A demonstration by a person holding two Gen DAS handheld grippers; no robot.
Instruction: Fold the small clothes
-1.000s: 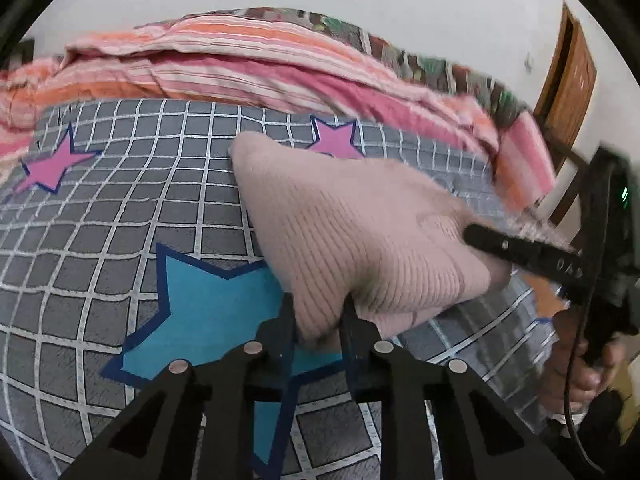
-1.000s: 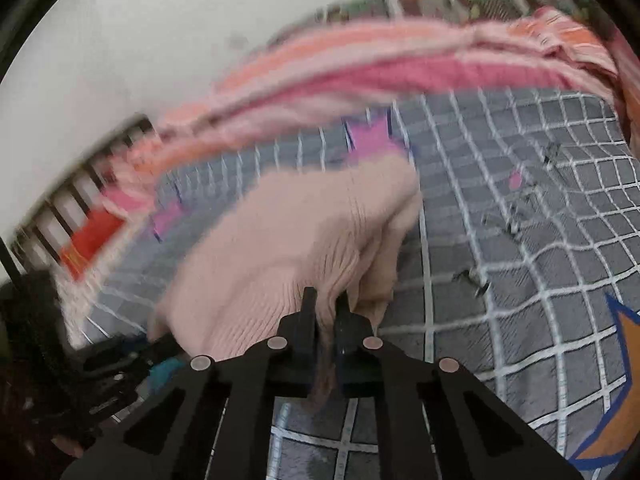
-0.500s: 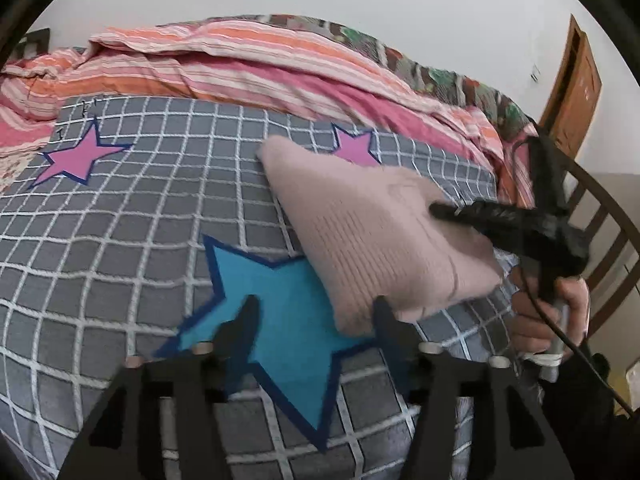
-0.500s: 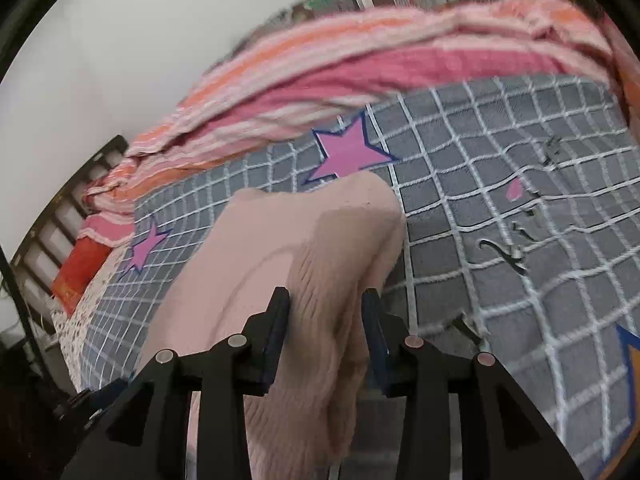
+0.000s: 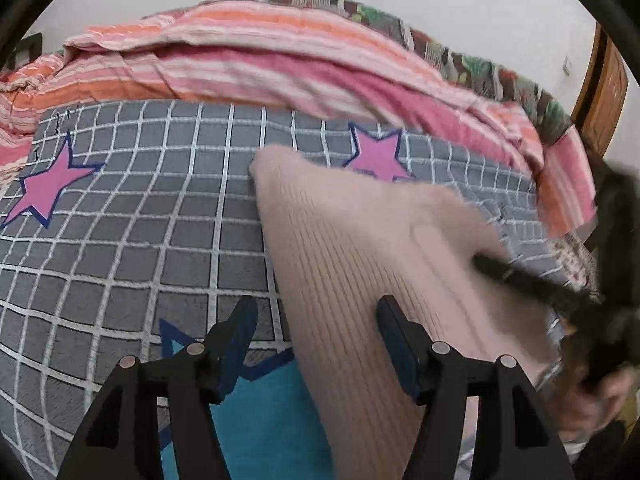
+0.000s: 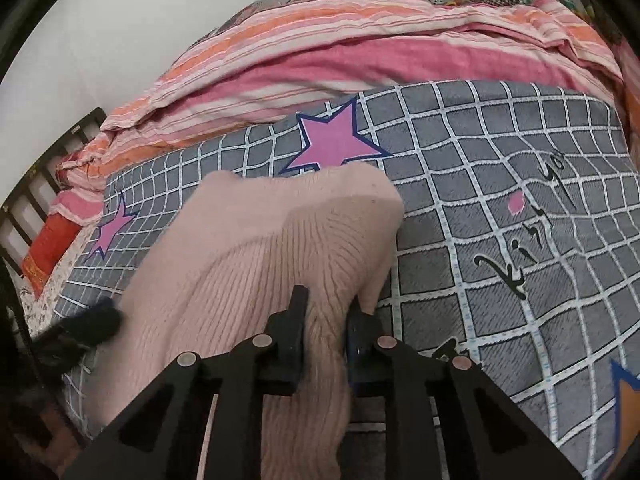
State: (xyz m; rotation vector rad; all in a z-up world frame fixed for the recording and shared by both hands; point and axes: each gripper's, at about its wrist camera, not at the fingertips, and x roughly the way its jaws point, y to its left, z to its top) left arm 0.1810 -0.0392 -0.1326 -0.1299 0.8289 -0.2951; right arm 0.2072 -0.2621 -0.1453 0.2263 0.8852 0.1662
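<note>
A pale pink ribbed knit sweater (image 5: 360,248) lies on the grey checked bedspread (image 5: 160,240), folded over on itself. My left gripper (image 5: 316,320) is open: the sweater's near left edge lies between its fingers, and the pads are clear of it. In the right wrist view, my right gripper (image 6: 326,314) has its jaws closing on a raised fold of the sweater (image 6: 260,248), with the knit pinched between the pads. The right gripper's finger (image 5: 512,276) shows as a blurred black bar over the sweater's right side.
A pink and orange striped quilt (image 5: 280,60) is bunched along the far side of the bed. A wooden door (image 5: 604,92) stands at the far right. Dark slats of the bed frame (image 6: 24,208) and a red cushion (image 6: 48,248) are at the left edge. Bare bedspread (image 6: 500,140) stretches to the right.
My left gripper let go of the sweater's edge and opened wide. My right gripper opened, moved in over the sweater, and narrowed onto a fold of it.
</note>
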